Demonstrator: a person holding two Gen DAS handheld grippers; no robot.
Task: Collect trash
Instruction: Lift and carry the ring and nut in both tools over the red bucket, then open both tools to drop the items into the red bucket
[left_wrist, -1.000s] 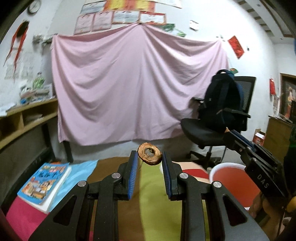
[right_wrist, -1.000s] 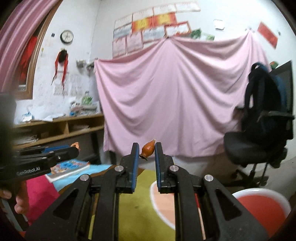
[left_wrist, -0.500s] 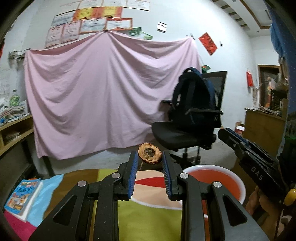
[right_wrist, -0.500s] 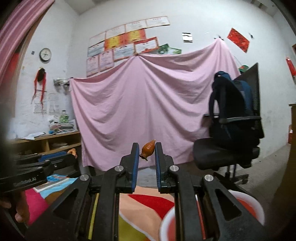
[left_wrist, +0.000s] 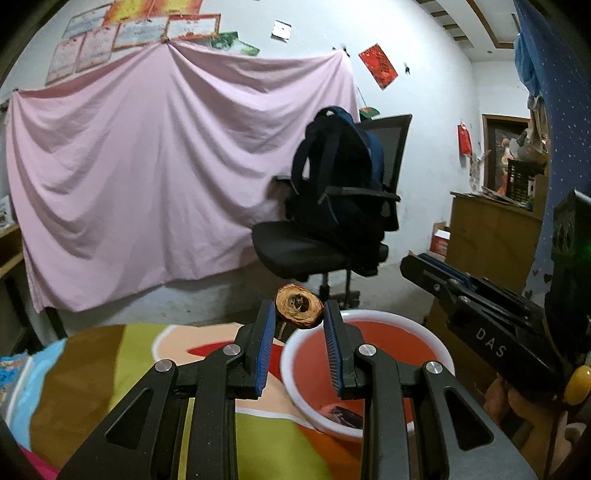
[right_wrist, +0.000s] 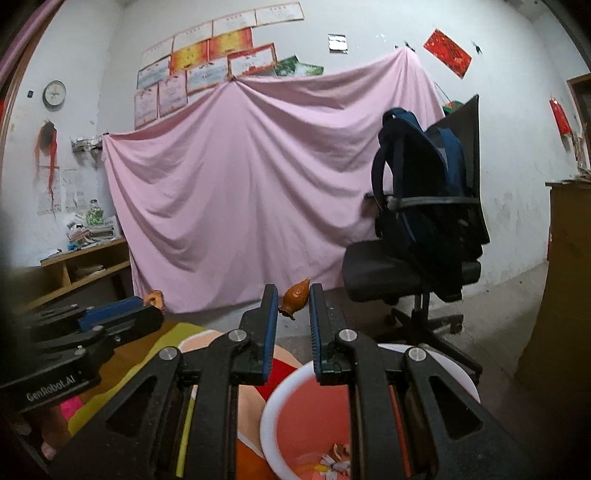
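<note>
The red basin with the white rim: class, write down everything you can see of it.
The basin is round, seemingly plastic, red inside with a thick white rim. It stands upright at the edge of the colourful cloth. A few scraps lie on its bottom. The left claw and the right claw reach over it; neither touches it.

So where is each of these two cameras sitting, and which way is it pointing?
Left wrist view: sits on the left gripper, facing forward over the red basin to the pink sheet; it holds a dried peel ring; the right gripper shows alongside.
Right wrist view: sits on the right gripper, which holds an orange peel scrap; the left gripper shows alongside.
Shared: basin, sheet, office chair.
</note>
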